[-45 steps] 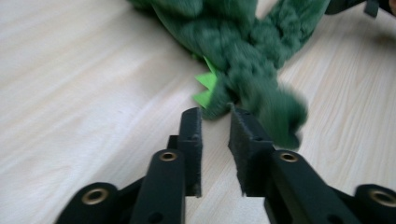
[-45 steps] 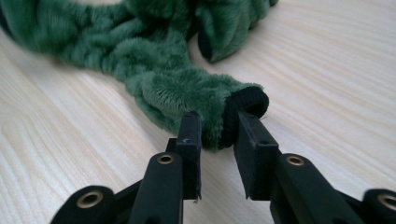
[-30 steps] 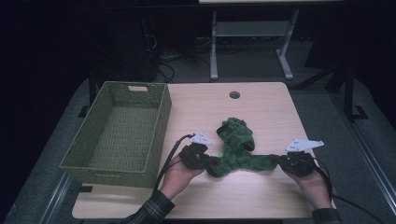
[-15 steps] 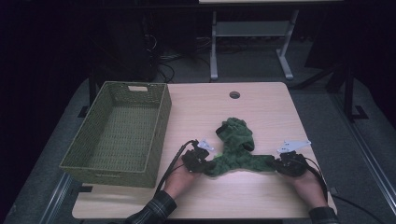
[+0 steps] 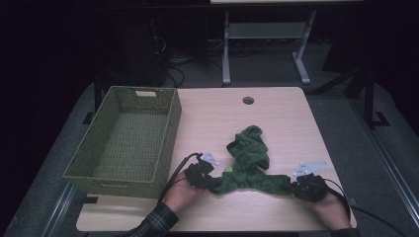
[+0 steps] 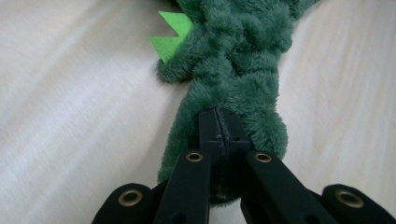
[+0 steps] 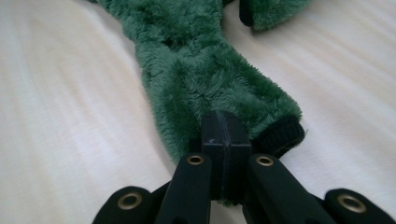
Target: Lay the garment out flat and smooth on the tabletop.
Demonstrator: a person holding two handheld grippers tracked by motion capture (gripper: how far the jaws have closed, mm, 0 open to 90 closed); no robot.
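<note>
1. The surface [image 5: 276, 113] is a pale wooden top, and the woven basket [image 5: 126, 136] stands on its left part, open and with nothing in it, well apart from the right hand [image 5: 328, 210] and near the left hand [image 5: 180, 195].
2. The green plush garment [image 5: 249, 165] lies on the near middle of the surface, right of the basket. Its long axis runs left to right between the two hands, with a bunched lobe reaching away toward the far edge.
3. The left tongs [image 5: 210, 182] are clamped on the garment's left end, the right tongs [image 5: 296, 187] on its right end, so the cloth is strung between them, low over the wood. The left tongs are the nearer to the basket; any carry to it would, I judge, go leftward and be led by that side.
4. The left gripper view gives what the high view blurs: the black pads pressed together on a fold of plush, and a bright green zigzag felt trim [image 6: 170, 35] poking out beside the fabric.
5. The right gripper view shows the jaws pinched on a sleeve-like tube ending in a dark ribbed cuff [image 7: 280, 135], just beside the pads; from above that cuff cannot be made out.
</note>
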